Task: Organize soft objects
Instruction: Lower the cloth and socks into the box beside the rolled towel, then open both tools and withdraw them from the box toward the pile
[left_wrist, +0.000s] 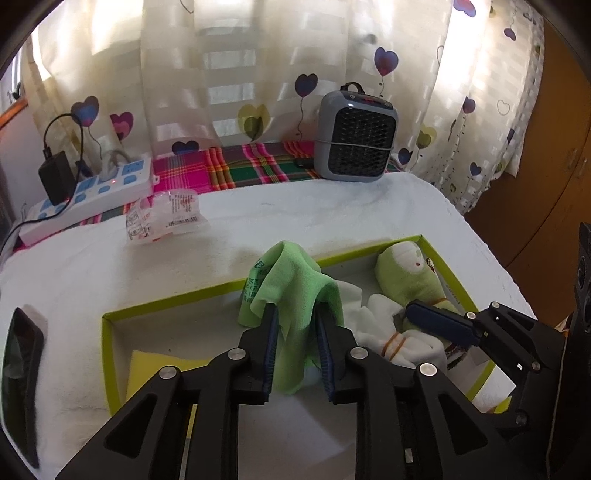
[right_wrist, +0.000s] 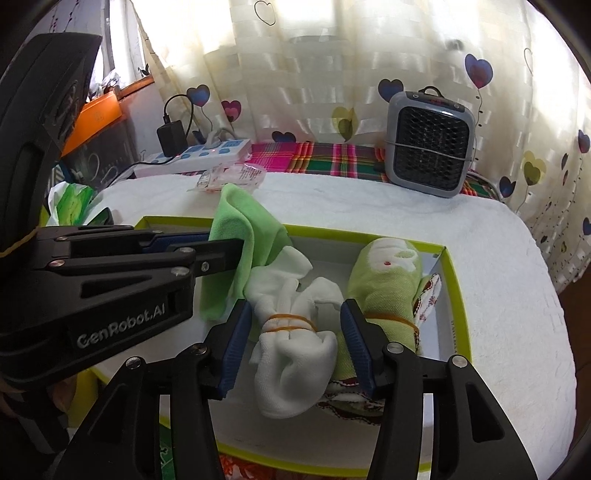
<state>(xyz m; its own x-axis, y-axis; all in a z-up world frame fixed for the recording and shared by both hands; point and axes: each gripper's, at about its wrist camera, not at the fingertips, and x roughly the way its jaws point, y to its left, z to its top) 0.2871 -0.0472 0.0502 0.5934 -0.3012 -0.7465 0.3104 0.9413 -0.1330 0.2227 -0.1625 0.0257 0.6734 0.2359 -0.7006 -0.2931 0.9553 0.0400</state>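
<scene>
Now the left gripper (left_wrist: 295, 325) has its two blue fingers (left_wrist: 271, 343) a little apart, with a green cloth (left_wrist: 295, 284) draped between them. The cloth hangs loose over the fingers, so they look let go, not squeezing it. It stands up in a soft peak inside a box with a yellow-green rim (left_wrist: 207, 288).

The right gripper (right_wrist: 295, 336) has its fingers (right_wrist: 236, 347) wide apart. A white sock bundle (right_wrist: 291, 350) lies between them, tied with an orange rubber band (right_wrist: 291, 321). The fingers do not press on it. Just beside it, on the right, lies a green sock roll (right_wrist: 384, 288) with a white patch on top and a rubber band of its own. Under that one a patterned piece of cloth (right_wrist: 428, 299) peeks out. All of these soft things sit in the box, which rests on a white towel (right_wrist: 498, 295) spread over the worktop.

Farther back, a clear plastic wrapper (left_wrist: 162, 214) lies on the towel. Behind it are a white power strip (left_wrist: 92, 195) with a black plug, a bright checked cloth (left_wrist: 251, 166), and a small grey heater (left_wrist: 356, 138). A curtain with hearts (left_wrist: 258, 74) hangs at the back. A dark phone (left_wrist: 22, 369) lies at the left edge of the towel.
</scene>
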